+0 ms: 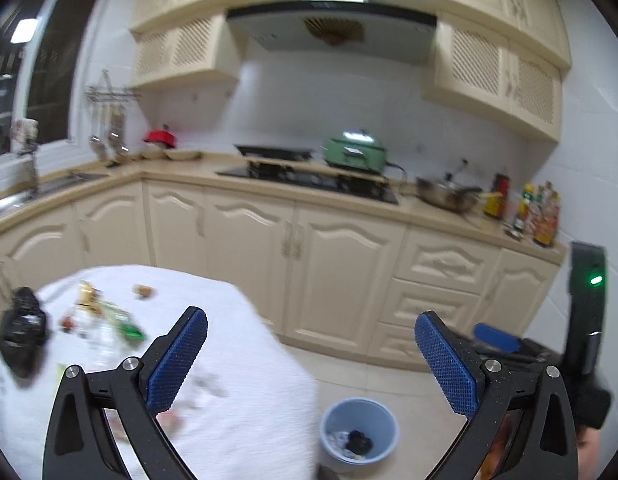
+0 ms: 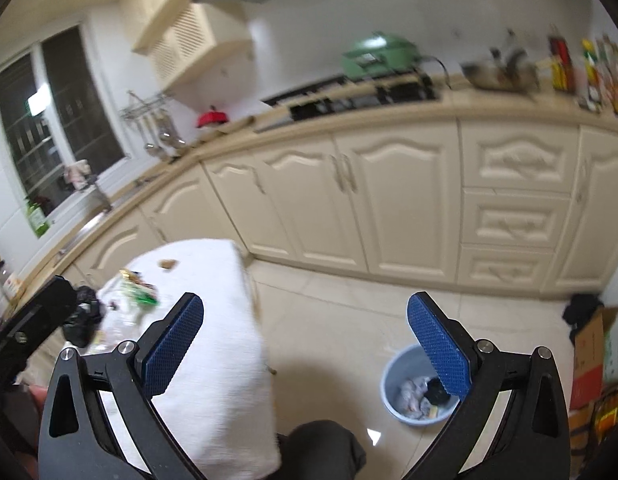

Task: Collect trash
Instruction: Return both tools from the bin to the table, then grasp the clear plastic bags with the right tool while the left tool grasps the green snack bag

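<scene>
1. We hold both tools up in the air, away from the trash. The left tool (image 1: 311, 356) has its blue pads spread wide with nothing between them, and the right tool (image 2: 305, 344) is spread just as wide and equally empty.

2. The trash lies on the table (image 1: 245, 360), which is draped in white cloth: a black crumpled bag (image 1: 23, 332) near its far-left edge, a green and gold wrapper (image 1: 109, 316) beside it, and a small brown scrap (image 1: 144, 291) farther back (all blurred, so we cannot name them more closely).

3. The blue bin (image 2: 419, 390) stands on the floor, right of the table, with some scraps already inside.

4. From both tools the trash lies forward and to the left, while the bin lies low and to the right. The left tool looks nearer the pile, the right tool nearer the bin.

5. The wrapper's long axis runs roughly diagonally, far-left to near-right, so we judge a pinch across its narrow width would suit.
</scene>
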The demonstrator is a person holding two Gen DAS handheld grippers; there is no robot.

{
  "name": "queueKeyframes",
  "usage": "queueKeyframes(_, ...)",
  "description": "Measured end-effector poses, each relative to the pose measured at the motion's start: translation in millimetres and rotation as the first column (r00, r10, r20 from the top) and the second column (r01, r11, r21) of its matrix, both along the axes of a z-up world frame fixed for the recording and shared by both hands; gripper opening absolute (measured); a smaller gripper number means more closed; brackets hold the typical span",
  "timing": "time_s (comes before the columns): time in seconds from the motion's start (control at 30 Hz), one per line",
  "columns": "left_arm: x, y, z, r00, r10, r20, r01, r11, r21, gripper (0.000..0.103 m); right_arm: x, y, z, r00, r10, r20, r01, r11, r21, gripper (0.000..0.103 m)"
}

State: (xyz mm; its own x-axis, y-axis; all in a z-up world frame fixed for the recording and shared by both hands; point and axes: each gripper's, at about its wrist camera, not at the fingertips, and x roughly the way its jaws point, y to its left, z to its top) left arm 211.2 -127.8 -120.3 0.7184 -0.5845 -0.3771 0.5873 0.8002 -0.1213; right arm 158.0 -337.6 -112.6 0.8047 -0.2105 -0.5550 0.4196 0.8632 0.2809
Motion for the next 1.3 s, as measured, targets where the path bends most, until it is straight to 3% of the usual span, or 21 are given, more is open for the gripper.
queueKeyframes(0.3,-73.2,126.2,-5.2,0.979,0.190,0.076,-0.187,0.982,-0.035,0.102,17.2,107.4,45.4,0.974,0.212,0.080,-0.202,0.973,-0.114,0.103)
queueKeyframes(0.63,-130.5,193.6,-29.7,0.921,0.386,0.044,-0.385,0.922,-0.026,0.102,47.9,192.0,26.0,0.920,0.391,0.032,-0.382,0.911,-0.154,0.103)
queueKeyframes(0.93,-153.8,198.3,-49.3,0.900,0.436,-0.011,-0.436,0.900,-0.005,0.102,82.0,229.2,-11.1,0.863,0.498,-0.088,-0.505,0.847,-0.165,0.103)
queueKeyframes(1.3,-125.7,169.4,-60.3,0.890,0.435,-0.139,-0.427,0.900,0.085,0.102,145.8,229.0,-70.9,0.823,0.509,-0.254,-0.535,0.843,-0.044,0.103)
